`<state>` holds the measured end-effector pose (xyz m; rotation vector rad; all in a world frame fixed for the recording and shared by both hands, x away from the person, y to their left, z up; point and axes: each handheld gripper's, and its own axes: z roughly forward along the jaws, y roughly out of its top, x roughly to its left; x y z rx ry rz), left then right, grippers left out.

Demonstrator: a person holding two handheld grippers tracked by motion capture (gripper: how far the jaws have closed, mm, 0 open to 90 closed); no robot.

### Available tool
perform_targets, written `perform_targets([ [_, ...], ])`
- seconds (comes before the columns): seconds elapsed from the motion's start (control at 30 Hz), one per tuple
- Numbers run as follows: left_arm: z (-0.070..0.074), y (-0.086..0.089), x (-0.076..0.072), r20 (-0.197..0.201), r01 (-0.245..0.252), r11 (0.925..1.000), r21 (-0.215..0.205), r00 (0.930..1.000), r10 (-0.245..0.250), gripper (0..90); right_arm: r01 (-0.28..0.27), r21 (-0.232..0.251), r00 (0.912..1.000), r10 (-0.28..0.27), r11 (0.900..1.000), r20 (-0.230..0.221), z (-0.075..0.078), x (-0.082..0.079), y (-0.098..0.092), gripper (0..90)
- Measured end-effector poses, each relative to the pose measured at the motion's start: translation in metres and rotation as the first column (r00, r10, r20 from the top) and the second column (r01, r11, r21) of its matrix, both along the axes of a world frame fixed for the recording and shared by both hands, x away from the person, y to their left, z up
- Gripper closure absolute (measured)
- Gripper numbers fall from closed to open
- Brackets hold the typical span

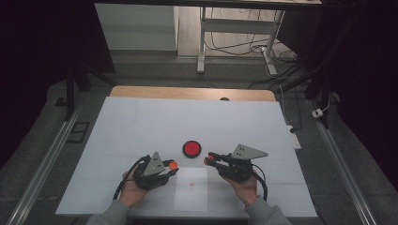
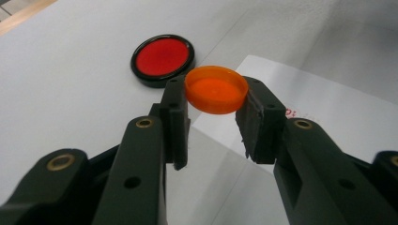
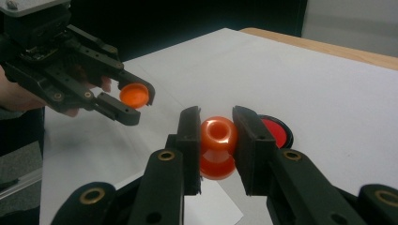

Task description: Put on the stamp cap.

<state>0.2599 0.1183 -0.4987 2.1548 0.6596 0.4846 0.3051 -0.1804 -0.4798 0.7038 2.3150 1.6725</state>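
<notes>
Left tool clamps an orange cap by its rim between both jaws, held above the desk. Right tool is closed on a small orange bottle, mouth toward the camera. Both tools face each other, cap and bottle near but apart. Red disc with black rim lies flat on the desk just beyond them; white paper sheet sits below.
</notes>
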Motion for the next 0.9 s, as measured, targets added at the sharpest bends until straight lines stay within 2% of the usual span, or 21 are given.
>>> perform_targets([
  [0.23, -0.001, -0.01, 0.0, -0.001, 0.026, 0.9996, 0.008, 0.9997, -0.026, 64.5, -0.005, -0.001, 1.0, 0.005, 1.0, 0.0, 0.0, 0.0, 0.0, 72.1],
  [0.9, -0.006, -0.021, 0.005, -0.015, 0.042, 0.999, 0.017, 0.999, -0.042, 64.5, -0.009, -0.003, 1.0, 0.009, 1.0, -0.002, -0.001, -0.001, 0.002, 72.0],
])
